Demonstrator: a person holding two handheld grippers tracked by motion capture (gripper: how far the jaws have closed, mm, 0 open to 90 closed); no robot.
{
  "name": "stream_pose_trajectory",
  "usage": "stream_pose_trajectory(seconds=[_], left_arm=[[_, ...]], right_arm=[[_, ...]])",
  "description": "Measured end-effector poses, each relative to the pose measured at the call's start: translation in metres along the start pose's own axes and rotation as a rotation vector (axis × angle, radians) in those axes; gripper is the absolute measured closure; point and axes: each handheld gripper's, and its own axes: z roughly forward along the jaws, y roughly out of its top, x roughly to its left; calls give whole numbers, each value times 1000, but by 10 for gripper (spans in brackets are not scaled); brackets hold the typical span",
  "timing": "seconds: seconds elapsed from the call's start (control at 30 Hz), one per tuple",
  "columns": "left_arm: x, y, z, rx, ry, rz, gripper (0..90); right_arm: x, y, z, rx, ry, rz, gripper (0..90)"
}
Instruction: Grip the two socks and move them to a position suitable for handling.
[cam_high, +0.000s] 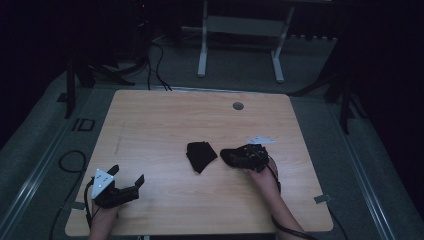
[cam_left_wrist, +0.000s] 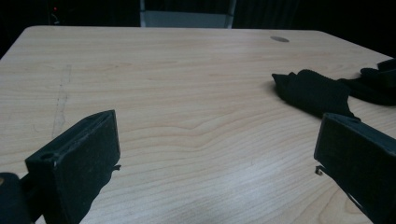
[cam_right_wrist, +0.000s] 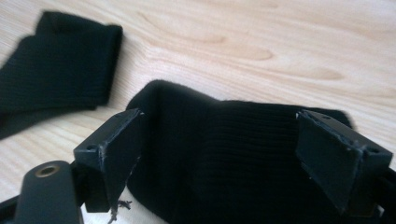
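Note:
A folded black knit cloth (cam_high: 201, 156) (cam_left_wrist: 313, 91) (cam_right_wrist: 60, 70) lies near the middle of the wooden table (cam_high: 165, 120). Just to its right, a second black knit cloth (cam_high: 229, 154) (cam_left_wrist: 379, 84) (cam_right_wrist: 219, 158) lies flat on the wood. My right gripper (cam_high: 246, 158) (cam_right_wrist: 224, 128) is low over that second cloth, open, one jaw on each side of the fabric. My left gripper (cam_high: 128, 174) (cam_left_wrist: 217, 154) rests at the table's front left, open wide, with only bare wood between its jaws, well short of both cloths.
A round grey grommet (cam_high: 238, 106) (cam_left_wrist: 279, 38) sits near the table's far edge. Behind the table stands a white metal frame (cam_high: 202, 50). A cable loop (cam_high: 70, 161) lies on the floor left of the table. Dark stands flank both sides.

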Motion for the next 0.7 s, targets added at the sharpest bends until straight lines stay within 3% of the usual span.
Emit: stream_pose_trajectory(seconds=[0.1, 0.2, 0.37, 0.5, 0.7], left_arm=[[1, 0, 0, 4, -2, -3, 5], [1, 0, -1, 5, -1, -3, 5], [0, 0, 0, 11, -2, 0, 5], [-1, 0, 1, 11, -5, 2, 4], [-1, 0, 2, 13, -4, -2, 5]], right_arm=[[6, -3, 10, 22, -37, -18, 149], [13, -4, 15, 27, -89, -65, 151], [14, -5, 14, 30, -93, -60, 170], [18, -5, 10, 33, -99, -69, 330], [21, -8, 8, 4, -118, -72, 474]])
